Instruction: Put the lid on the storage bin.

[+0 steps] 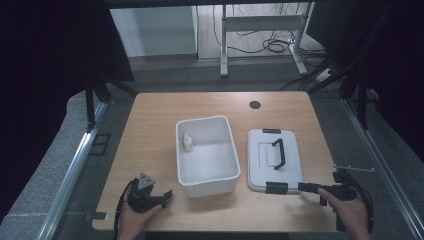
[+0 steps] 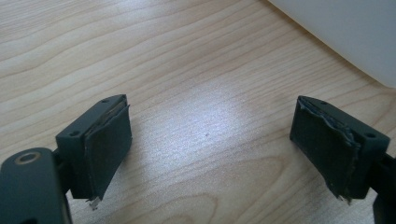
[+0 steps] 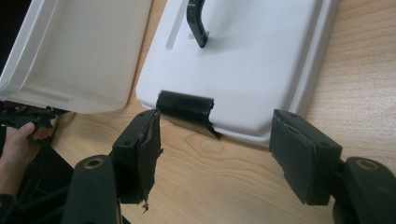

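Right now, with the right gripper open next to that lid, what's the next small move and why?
Probably ease the right gripper forward so its open jaws straddle the black latch on the lid, then close. The latch sits just ahead of the jaws, untouched, and the lid lies flat on the table beside the open white bin.

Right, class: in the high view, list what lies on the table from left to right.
left gripper → white bin → lid → right gripper
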`<action>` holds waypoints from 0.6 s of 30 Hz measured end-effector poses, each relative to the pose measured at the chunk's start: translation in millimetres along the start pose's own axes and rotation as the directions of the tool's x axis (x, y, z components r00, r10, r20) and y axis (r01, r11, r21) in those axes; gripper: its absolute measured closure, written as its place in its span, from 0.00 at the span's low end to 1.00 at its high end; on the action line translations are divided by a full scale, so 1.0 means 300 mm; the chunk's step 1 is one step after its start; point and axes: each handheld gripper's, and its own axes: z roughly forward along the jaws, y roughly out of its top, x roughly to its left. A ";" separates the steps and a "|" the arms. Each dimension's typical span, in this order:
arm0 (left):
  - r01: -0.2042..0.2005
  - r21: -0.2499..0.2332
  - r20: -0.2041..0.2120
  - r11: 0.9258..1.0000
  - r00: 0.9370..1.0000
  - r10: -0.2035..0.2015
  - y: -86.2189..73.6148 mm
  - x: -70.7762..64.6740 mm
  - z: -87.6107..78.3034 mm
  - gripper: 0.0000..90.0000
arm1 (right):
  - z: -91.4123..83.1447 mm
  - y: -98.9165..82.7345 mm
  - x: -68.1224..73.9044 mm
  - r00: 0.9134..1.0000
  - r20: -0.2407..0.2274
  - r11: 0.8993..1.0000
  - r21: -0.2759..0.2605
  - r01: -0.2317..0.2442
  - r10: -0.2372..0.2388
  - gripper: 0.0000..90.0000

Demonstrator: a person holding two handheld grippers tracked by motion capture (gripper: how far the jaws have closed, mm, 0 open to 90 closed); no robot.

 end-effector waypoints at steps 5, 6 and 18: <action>0.011 -0.001 -0.010 1.000 1.000 -0.011 -0.002 -0.004 -0.001 0.14 | -0.002 0.019 0.016 1.000 -0.008 1.000 0.017 0.026 -0.026 0.38; 0.011 -0.001 -0.010 1.000 1.000 -0.011 -0.002 -0.004 -0.001 0.14 | -0.001 0.024 0.020 1.000 -0.010 0.999 0.021 0.027 -0.027 0.38; -0.005 0.000 0.006 1.000 1.000 0.005 -0.007 0.004 -0.007 0.14 | 0.013 0.082 0.053 1.000 0.010 0.998 0.052 0.020 -0.020 0.38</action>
